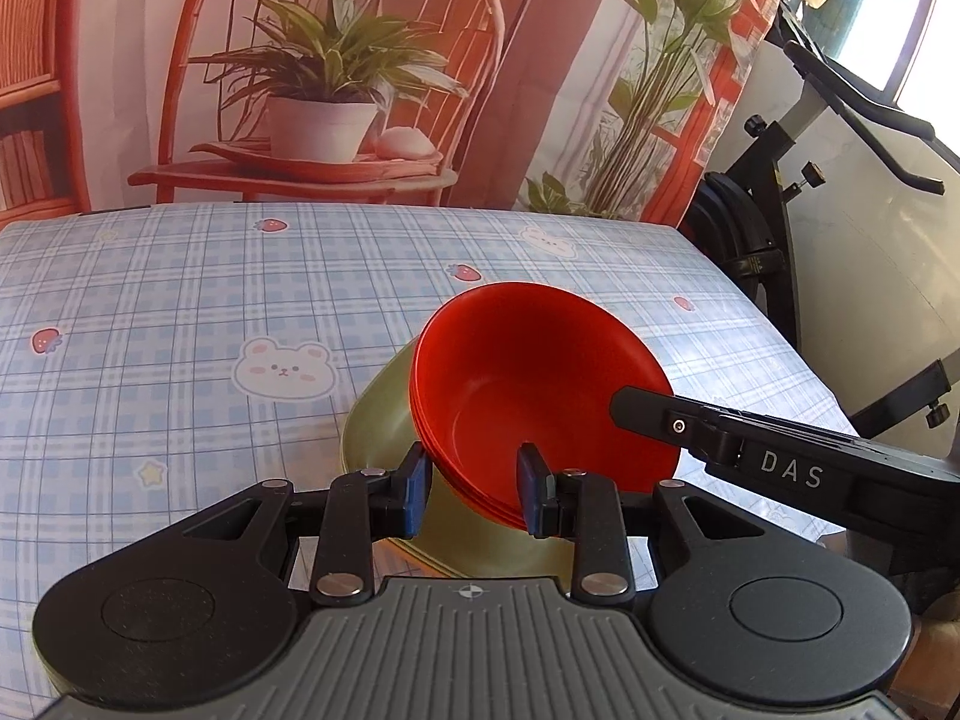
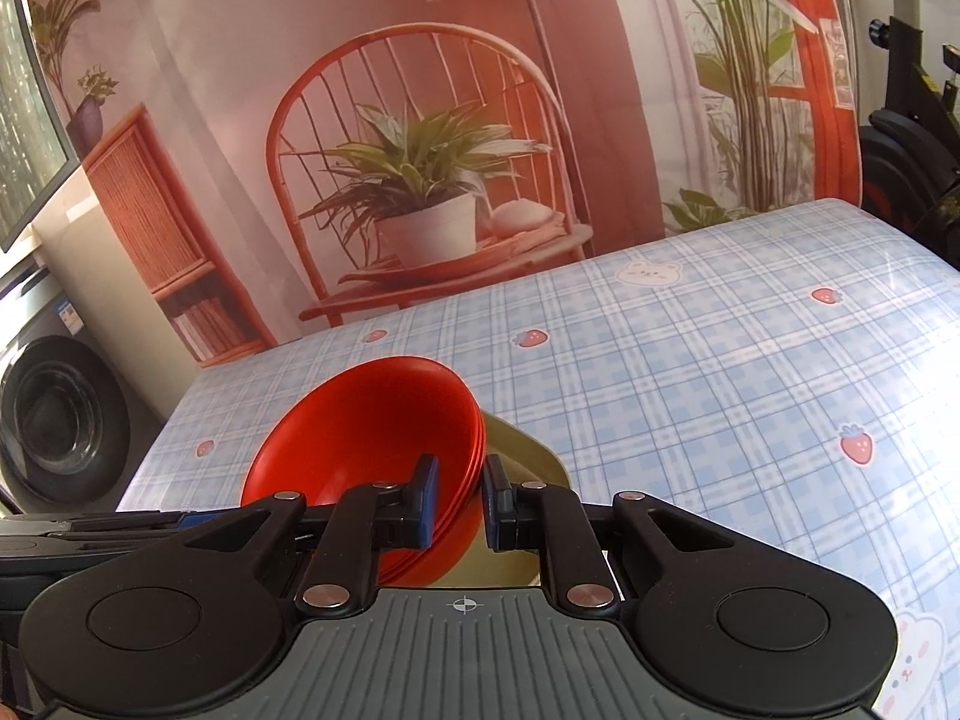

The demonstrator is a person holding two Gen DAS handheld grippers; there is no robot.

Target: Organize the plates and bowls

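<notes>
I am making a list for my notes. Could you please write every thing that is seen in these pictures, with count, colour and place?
bowls: a nested stack, count unclear, red, tilted over the plate
plate: one, green, under the bowls
table: one, blue checked cloth, below everything
backdrop: one, printed chair and plant, behind table
washing machine: one, grey, left of table
left gripper: one, black, on bowls' rim
right gripper: one, black, on bowls' rim

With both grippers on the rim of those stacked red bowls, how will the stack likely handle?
The red bowls look like thin, stiff plastic, so probably light. Their glossy walls may slip between the left gripper and right gripper. Tilted against the green plate, the nested bowls could slide apart or tip if released.
</notes>
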